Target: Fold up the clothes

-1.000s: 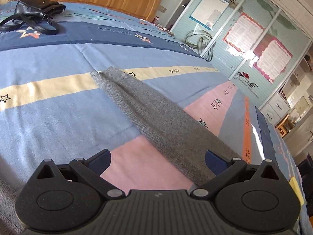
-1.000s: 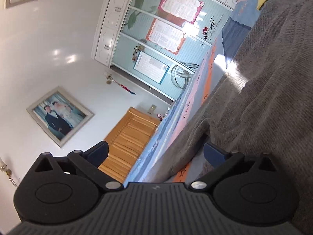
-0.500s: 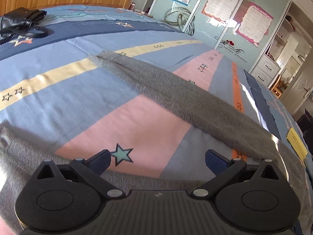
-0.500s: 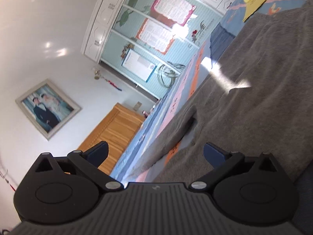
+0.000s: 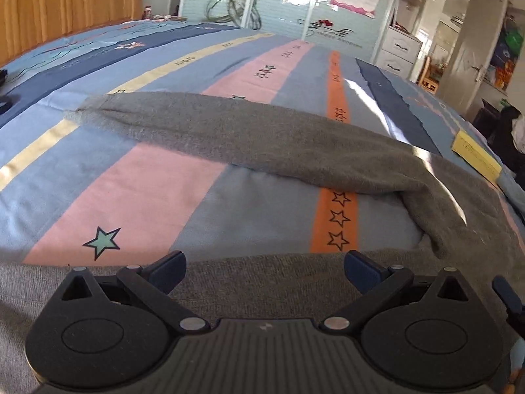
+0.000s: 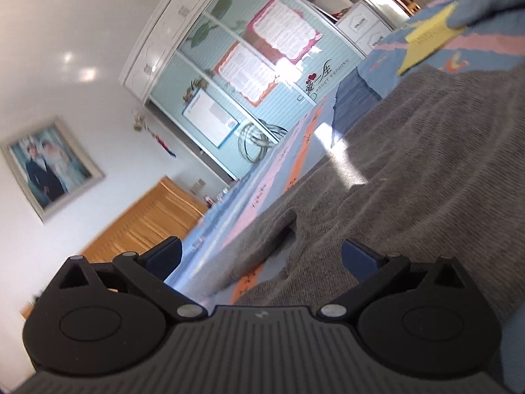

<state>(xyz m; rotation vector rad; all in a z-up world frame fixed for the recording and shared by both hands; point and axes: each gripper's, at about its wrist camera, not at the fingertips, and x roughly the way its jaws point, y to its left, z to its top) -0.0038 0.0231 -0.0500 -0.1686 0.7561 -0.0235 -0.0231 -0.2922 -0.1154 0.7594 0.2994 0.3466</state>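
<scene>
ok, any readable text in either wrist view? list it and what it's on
"SWEET WEDDING": decal with red hearts on the wardrobe door, right wrist view; the script beside it is not legible.
Posters on the wardrobe: printed text, too small to read.
Yellow card on the bed: print too blurred.
Grey garment, left gripper and right gripper: no text visible.
</scene>
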